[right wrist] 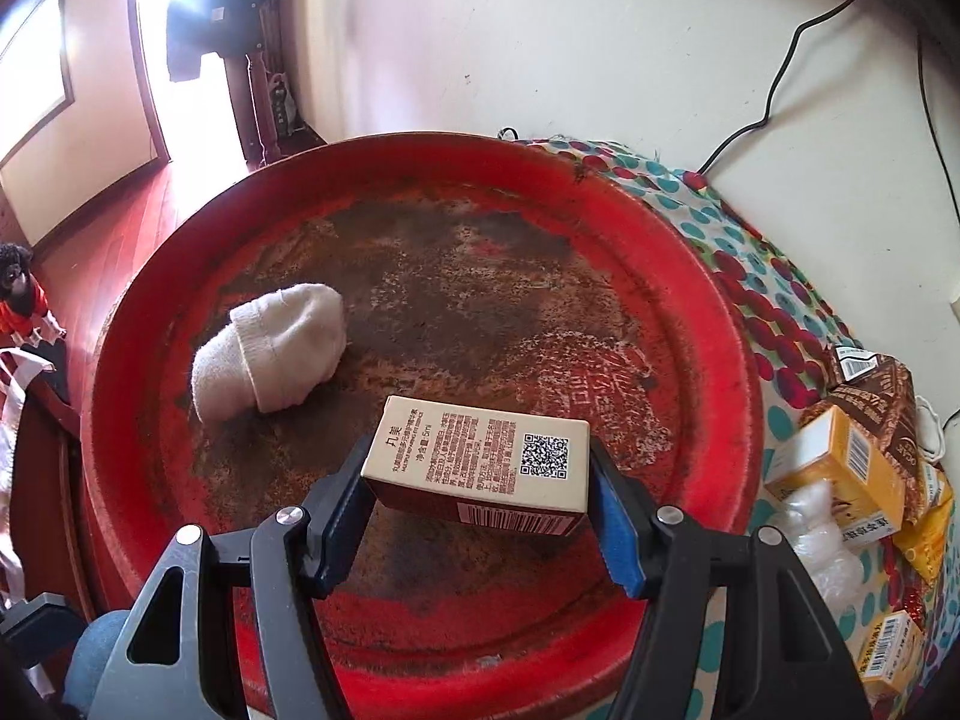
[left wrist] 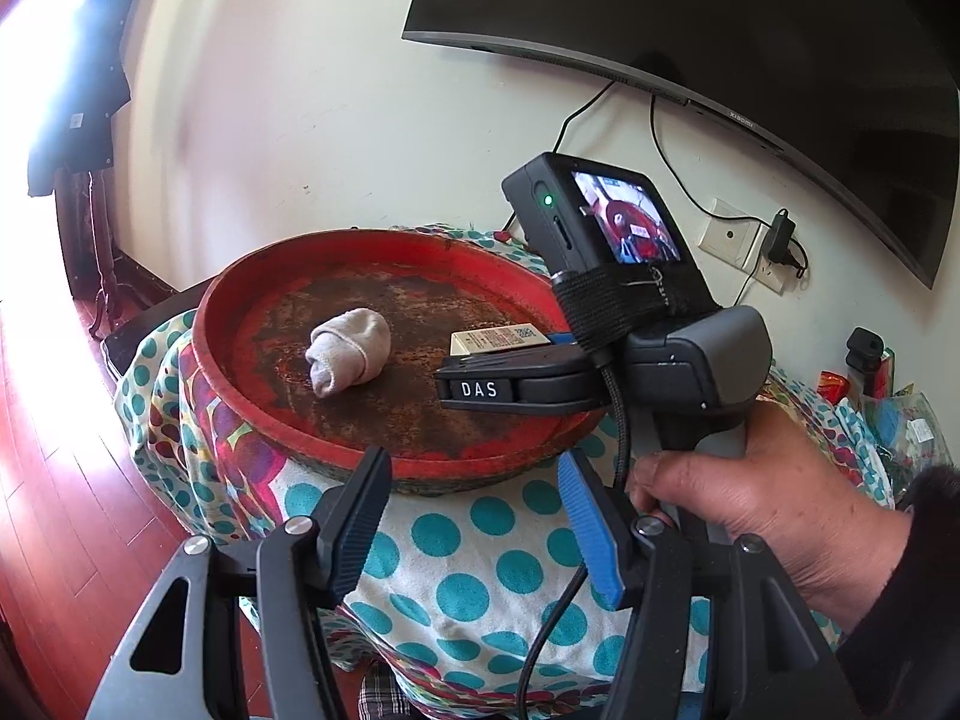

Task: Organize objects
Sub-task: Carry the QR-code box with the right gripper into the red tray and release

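A worn red round tray [right wrist: 708, 324] sits on a polka-dot cloth. A rolled white sock [right wrist: 273, 348] lies in its left part. My right gripper [right wrist: 480, 492] is shut on a small beige box [right wrist: 480, 456] with a QR code and holds it over the tray's near half. In the left wrist view the tray [left wrist: 210, 324], the sock [left wrist: 348, 351] and the box [left wrist: 498, 339] show, with the right gripper [left wrist: 480, 387] above the tray's right side. My left gripper [left wrist: 474, 516] is open and empty, in front of the tray's near rim.
Several yellow and brown boxes [right wrist: 840, 468] and plastic wrap lie on the cloth [left wrist: 480, 540] right of the tray. A wall with a monitor [left wrist: 720, 30], cables and a socket [left wrist: 732, 234] stands behind. Red wooden floor [left wrist: 60, 480] lies to the left.
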